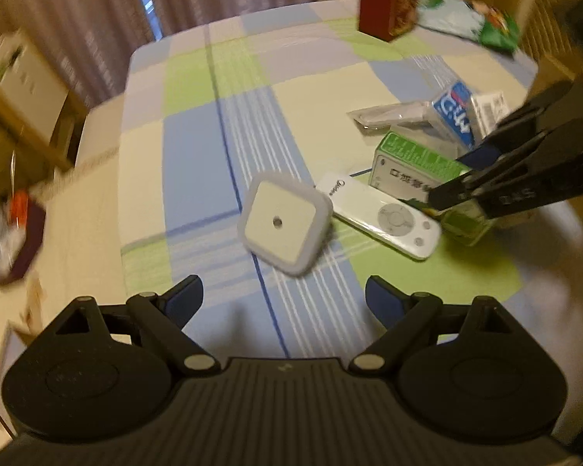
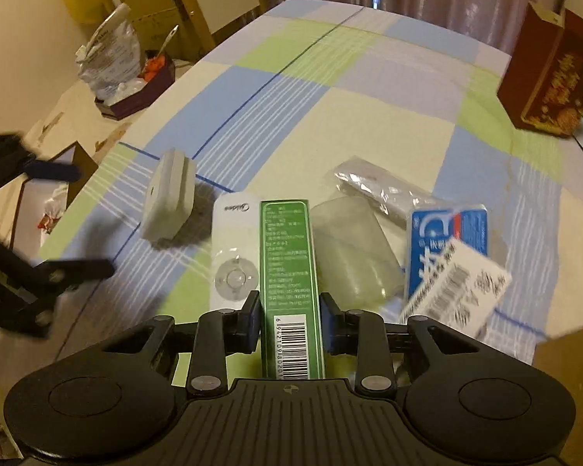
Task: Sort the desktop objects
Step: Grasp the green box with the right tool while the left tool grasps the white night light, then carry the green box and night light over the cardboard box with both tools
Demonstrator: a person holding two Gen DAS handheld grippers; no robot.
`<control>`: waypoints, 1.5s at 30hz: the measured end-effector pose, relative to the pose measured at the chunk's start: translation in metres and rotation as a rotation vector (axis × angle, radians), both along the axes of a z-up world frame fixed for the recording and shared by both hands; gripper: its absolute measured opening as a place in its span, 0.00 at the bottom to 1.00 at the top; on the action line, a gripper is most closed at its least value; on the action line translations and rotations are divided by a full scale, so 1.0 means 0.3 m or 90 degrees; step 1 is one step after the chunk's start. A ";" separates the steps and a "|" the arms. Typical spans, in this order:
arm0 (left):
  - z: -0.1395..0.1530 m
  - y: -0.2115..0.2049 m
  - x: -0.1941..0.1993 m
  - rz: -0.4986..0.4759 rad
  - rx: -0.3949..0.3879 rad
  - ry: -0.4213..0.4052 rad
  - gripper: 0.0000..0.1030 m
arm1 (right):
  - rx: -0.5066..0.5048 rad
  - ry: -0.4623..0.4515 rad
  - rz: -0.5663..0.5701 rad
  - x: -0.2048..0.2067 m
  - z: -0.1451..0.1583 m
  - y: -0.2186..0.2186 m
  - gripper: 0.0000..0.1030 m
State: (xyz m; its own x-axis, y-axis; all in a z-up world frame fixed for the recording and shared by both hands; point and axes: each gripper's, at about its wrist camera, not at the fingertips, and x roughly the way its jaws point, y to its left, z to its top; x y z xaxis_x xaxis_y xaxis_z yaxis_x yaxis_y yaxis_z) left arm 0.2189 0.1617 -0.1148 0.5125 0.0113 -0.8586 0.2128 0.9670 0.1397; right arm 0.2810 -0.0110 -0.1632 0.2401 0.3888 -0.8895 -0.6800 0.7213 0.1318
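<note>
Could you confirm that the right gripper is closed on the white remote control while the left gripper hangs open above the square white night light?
Not quite: the right gripper is closed on the green box, not the white remote control lying beside it, as the right wrist view shows. The left gripper does hang open above the square white night light.

The green box (image 2: 291, 272) hides the white remote's (image 2: 235, 248) right side.

Right gripper (image 2: 291, 320) clamped shut (angled downward); left gripper (image 1: 284, 299) spread wide.
</note>
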 end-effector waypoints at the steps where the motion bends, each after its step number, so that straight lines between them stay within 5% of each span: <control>1: -0.009 -0.002 0.015 -0.024 0.012 -0.005 0.86 | 0.001 0.005 -0.008 -0.009 0.006 -0.006 0.29; 8: -0.081 -0.001 0.143 -0.183 0.010 0.005 0.87 | 0.004 0.035 -0.050 -0.058 0.012 -0.061 0.29; 13: -0.134 0.002 0.208 -0.224 0.014 0.021 0.86 | 0.002 0.042 -0.049 -0.067 0.005 -0.055 0.29; 15: -0.152 0.005 0.215 -0.228 0.011 0.036 0.81 | 0.000 0.040 -0.047 -0.066 -0.002 -0.045 0.29; 17: -0.168 0.006 0.220 -0.230 0.009 0.050 0.60 | -0.005 0.034 -0.046 -0.072 -0.009 -0.039 0.29; 25: -0.145 -0.010 0.163 -0.193 -0.013 0.043 0.60 | 0.000 0.049 -0.053 -0.102 -0.005 -0.068 0.28; 38: 0.022 -0.097 0.009 -0.134 -0.063 0.024 0.60 | 0.120 0.094 -0.091 -0.198 0.152 -0.258 0.28; 45: 0.099 -0.194 -0.024 -0.140 -0.036 0.010 0.60 | 0.139 0.076 -0.089 -0.256 0.220 -0.336 0.28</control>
State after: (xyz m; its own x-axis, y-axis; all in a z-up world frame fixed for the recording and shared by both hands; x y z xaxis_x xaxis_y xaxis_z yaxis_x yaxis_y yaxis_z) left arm 0.2116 0.1035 -0.0852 0.4838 -0.1474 -0.8627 0.4209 0.9034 0.0817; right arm 0.2042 -0.1119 -0.0971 0.2031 0.5445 -0.8138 -0.5465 0.7527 0.3672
